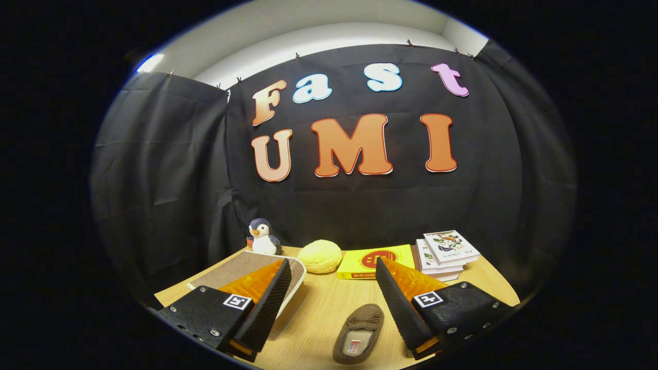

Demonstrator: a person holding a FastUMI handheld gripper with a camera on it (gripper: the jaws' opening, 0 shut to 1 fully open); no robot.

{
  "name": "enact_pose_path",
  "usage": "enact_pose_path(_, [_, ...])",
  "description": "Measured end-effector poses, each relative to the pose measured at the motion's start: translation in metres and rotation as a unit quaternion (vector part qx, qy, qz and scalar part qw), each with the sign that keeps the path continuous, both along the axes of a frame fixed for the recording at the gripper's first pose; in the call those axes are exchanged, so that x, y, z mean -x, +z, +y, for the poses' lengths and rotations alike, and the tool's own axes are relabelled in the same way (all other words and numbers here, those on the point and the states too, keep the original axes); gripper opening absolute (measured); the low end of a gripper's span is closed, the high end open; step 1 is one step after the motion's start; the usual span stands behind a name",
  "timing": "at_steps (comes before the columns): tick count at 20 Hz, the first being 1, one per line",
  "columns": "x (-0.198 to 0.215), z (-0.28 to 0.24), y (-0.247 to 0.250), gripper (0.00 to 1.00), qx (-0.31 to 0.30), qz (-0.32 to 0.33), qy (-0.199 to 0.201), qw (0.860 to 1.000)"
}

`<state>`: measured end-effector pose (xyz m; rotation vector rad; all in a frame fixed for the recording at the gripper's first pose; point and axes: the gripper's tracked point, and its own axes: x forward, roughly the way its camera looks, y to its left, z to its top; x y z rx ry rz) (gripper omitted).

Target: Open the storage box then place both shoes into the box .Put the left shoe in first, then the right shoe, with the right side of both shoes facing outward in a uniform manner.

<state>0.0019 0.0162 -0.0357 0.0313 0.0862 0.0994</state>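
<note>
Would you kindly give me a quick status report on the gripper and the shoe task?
Gripper open, fingers holding nothing. One brown shoe on the table, between the fingers. Storage box behind the left finger, lid on. Nothing in the way.

On the table [329, 308], a shoe [358, 333] lies between the spread fingers of the gripper [333, 288]. The storage box [295, 288] sits at ten o'clock from the shoe — a plush penguin [263, 237] behind it. At twelve o'clock a round bun [320, 256]; at one o'clock a flat book [375, 261], then a book stack [446, 254] to its right.
</note>
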Motion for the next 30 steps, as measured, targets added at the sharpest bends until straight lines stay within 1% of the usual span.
enact_pose_path(2, [-0.002, 0.007, -0.017, 0.99, -0.027, 0.019, 0.009, 0.999])
enact_pose_path(4, [-0.005, 0.017, -0.037, 0.99, -0.076, 0.050, 0.025, 0.996])
enact_pose_path(6, [-0.010, 0.024, -0.061, 0.99, -0.119, 0.084, 0.037, 0.989])
enact_pose_path(8, [-0.013, 0.040, -0.083, 0.98, -0.163, 0.127, 0.067, 0.976])
enact_pose_path(10, [-0.012, 0.054, -0.102, 0.98, -0.223, 0.176, 0.099, 0.954])
enact_pose_path(12, [-0.017, 0.065, -0.116, 0.98, -0.282, 0.216, 0.118, 0.927])
enact_pose_path(15, [-0.028, 0.080, -0.128, 0.98, -0.361, 0.257, 0.134, 0.886])
enact_pose_path(17, [-0.027, 0.090, -0.134, 0.98, -0.401, 0.276, 0.147, 0.861])
enact_pose_path(20, [-0.040, 0.106, -0.144, 0.98, -0.462, 0.302, 0.162, 0.818])
enact_pose_path(21, [-0.043, 0.106, -0.147, 0.98, -0.474, 0.307, 0.160, 0.810])
enact_pose_path(22, [-0.045, 0.109, -0.152, 0.98, -0.479, 0.312, 0.163, 0.804])
enact_pose_path(24, [-0.047, 0.116, -0.156, 0.98, -0.485, 0.321, 0.169, 0.796])
enact_pose_path(27, [-0.055, 0.125, -0.156, 0.98, -0.517, 0.327, 0.176, 0.771])
enact_pose_path(30, [-0.056, 0.129, -0.163, 0.95, -0.520, 0.340, 0.179, 0.763])
